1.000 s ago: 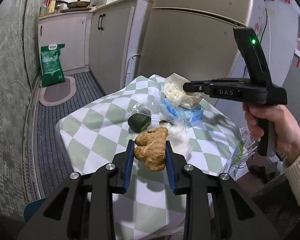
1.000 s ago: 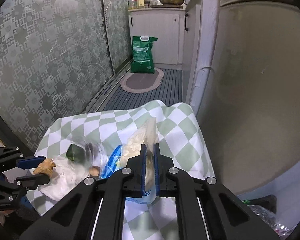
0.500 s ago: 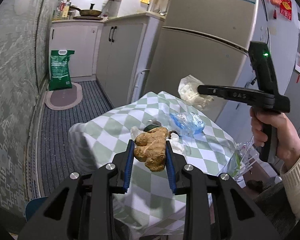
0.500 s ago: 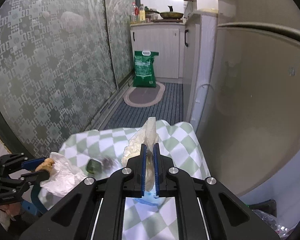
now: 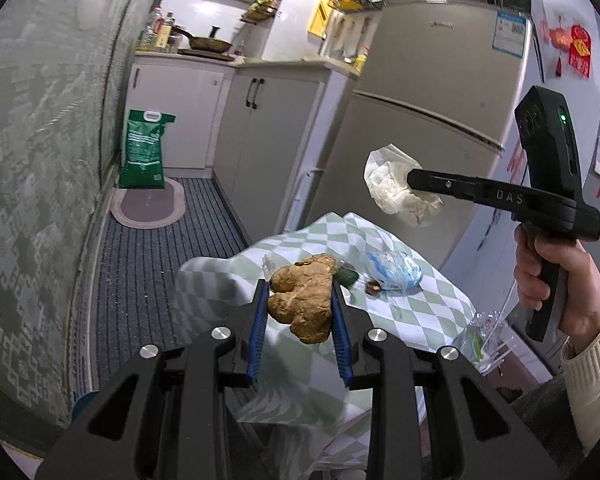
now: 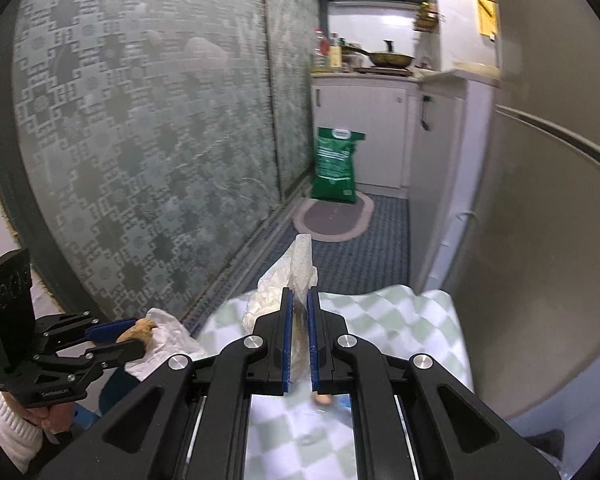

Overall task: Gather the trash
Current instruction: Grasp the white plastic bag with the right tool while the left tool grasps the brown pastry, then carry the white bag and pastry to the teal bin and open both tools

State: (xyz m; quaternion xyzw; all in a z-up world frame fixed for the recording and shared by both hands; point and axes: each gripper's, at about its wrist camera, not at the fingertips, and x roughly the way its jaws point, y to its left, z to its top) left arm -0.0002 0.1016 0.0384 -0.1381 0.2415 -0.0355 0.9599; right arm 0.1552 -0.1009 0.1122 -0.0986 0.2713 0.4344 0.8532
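Observation:
My left gripper (image 5: 299, 286) is shut on a knobbly tan piece of ginger (image 5: 305, 295), held above the near end of the green-and-white checked table (image 5: 428, 308). In the right wrist view the same left gripper (image 6: 142, 334) shows at lower left with the ginger (image 6: 139, 327). My right gripper (image 6: 298, 296) is shut on a crumpled whitish plastic bag (image 6: 296, 270), lifted clear of the table; the left wrist view shows that bag (image 5: 392, 190) hanging in the air in front of the fridge. A blue-and-clear plastic wrapper (image 5: 394, 272), a dark green piece (image 5: 347, 276) and a small brown scrap (image 5: 372, 288) lie on the cloth.
A tall beige fridge (image 5: 432, 128) stands right behind the table. White cupboards (image 5: 268, 128), a green sack (image 5: 144, 152) and an oval mat (image 5: 150, 208) lie beyond on the striped floor. A patterned glass wall (image 6: 140, 140) runs along the left. A clear bag (image 5: 484, 336) hangs off the table's right edge.
Both grippers have risen and drawn back from the table with their loads. The white bag has been lifted off the cloth into the air; the table looks smaller and farther away.

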